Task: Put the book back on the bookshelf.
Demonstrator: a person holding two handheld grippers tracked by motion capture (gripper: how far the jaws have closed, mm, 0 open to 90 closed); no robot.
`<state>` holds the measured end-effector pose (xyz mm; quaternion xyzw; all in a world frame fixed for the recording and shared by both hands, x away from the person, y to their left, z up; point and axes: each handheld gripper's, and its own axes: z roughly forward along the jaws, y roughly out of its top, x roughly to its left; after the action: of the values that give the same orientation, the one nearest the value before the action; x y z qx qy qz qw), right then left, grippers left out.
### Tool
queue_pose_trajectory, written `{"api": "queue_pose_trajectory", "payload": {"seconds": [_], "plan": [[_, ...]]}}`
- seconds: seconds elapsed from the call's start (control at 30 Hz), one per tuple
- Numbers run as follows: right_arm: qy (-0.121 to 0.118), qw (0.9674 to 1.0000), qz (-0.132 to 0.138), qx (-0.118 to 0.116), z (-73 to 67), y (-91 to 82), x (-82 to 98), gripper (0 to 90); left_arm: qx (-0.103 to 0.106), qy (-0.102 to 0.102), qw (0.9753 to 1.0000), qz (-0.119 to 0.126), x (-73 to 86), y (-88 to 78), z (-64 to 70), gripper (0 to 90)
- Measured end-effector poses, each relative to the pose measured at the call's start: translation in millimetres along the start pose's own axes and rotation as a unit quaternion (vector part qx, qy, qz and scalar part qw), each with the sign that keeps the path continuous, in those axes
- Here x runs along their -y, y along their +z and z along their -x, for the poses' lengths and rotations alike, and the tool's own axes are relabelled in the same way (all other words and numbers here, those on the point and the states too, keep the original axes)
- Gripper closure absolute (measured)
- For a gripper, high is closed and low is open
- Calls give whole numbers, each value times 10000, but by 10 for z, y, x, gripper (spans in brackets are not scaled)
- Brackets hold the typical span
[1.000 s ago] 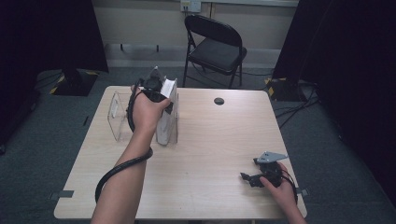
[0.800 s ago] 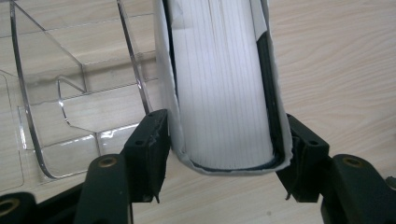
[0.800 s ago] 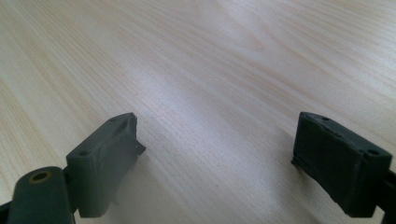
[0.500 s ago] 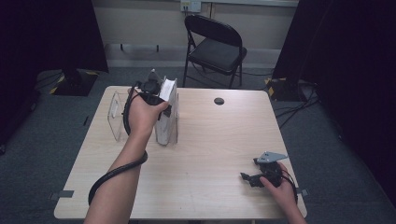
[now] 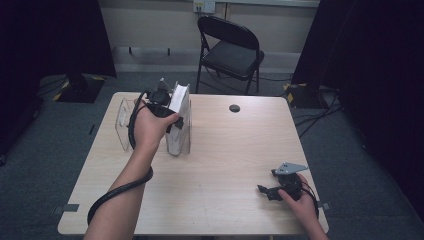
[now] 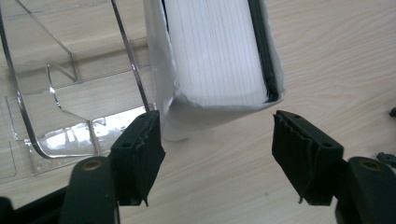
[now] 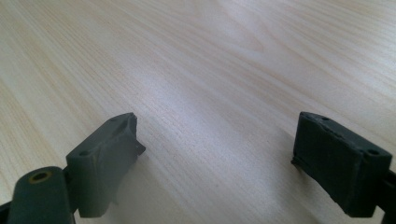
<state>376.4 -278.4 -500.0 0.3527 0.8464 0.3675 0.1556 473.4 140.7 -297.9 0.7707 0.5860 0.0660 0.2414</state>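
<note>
Book [image 6: 219, 56] stands near the tabletop's [image 5: 225, 165] far left corner, so my left gripper [image 6: 217, 149] has just spread open, letting go.

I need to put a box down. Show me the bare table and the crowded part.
Free: the wide table middle, between the book and the right gripper, plus the far right corner past the small black disc. Crowded: the far left, where the clear holder, book and left gripper cluster.

My jaws have just been opening and stand apart below a white book [image 6: 219, 60], clear of it. A clear plastic holder [image 6: 60, 93] rests on the wooden worktop [image 6: 327, 56] beside the book.
</note>
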Motion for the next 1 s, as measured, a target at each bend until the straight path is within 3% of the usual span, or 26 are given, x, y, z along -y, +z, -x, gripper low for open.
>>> {"api": "queue_pose_trajectory", "payload": {"seconds": [0.5,1.0], "plan": [[2,10000,7,10,-1,1,0,127,131,323,9994,69,137,51,4,201],[0,10000,7,8,0,1,0,127,367,607,9975,50,272,117,28,161]]}}
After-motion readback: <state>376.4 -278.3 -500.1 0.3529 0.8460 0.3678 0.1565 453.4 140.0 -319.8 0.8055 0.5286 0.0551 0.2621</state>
